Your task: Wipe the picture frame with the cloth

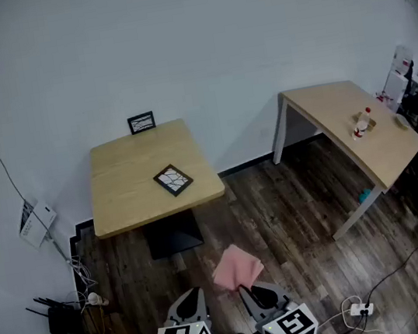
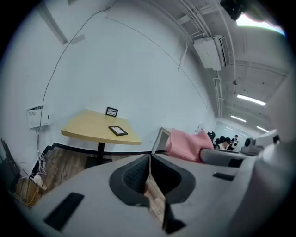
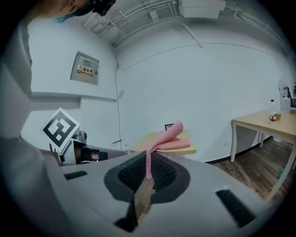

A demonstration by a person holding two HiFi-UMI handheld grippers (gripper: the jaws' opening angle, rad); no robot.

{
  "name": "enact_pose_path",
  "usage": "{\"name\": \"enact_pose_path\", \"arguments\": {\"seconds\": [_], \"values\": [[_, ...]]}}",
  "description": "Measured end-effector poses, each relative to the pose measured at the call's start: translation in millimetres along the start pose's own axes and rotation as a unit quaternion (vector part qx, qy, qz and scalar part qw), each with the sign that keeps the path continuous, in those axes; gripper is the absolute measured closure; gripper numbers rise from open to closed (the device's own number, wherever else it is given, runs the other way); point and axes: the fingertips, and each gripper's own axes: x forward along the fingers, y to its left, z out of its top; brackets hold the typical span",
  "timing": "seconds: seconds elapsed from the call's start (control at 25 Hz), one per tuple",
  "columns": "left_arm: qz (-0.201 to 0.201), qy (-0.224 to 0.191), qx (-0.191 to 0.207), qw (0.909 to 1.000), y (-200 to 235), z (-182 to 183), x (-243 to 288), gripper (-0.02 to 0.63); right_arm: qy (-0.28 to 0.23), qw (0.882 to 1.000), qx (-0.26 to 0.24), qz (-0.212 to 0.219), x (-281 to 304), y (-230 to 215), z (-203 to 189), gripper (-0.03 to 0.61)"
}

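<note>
A picture frame lies on the left table; a second frame stands at its far edge. A bottle stands on the right table. The cloth is nearest, at the right gripper.

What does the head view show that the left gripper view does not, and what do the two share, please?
Only the head view: the bottle on the side table and the white power strip.
Only the left gripper view: the air conditioner, the ceiling lights, and a close look at the left gripper, its jaws together with nothing between them.
Both: the small table, the flat picture frame lying on it, the upright frame at its back edge, and the pink cloth.
</note>
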Motion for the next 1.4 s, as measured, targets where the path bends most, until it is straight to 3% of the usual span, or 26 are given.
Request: {"name": "enact_pose_path", "arguments": {"seconds": [0.56,0.8,0.92,1.4], "values": [[0.003,-0.008,-0.006,0.9999,-8,-2,-8,0.603,0.006,1.0,-0.013,-0.001,-17,3,2,0.571],[0.002,0.0,-0.004,1.0,-8,-6,-11,0.603,-0.009,0.999,0.037,0.002,-14,-5,3,0.569],[0.009,0.002,-0.006,0.9999,-1,-4,-10,0.603,-0.009,1.0,0.028,0.003,-8,-4,8,0.569],[0.006,-0.001,-0.01,0.9999,30,25,46,0.603,-0.006,1.0,0.025,0.0,49,-33,14,0.569]]}}
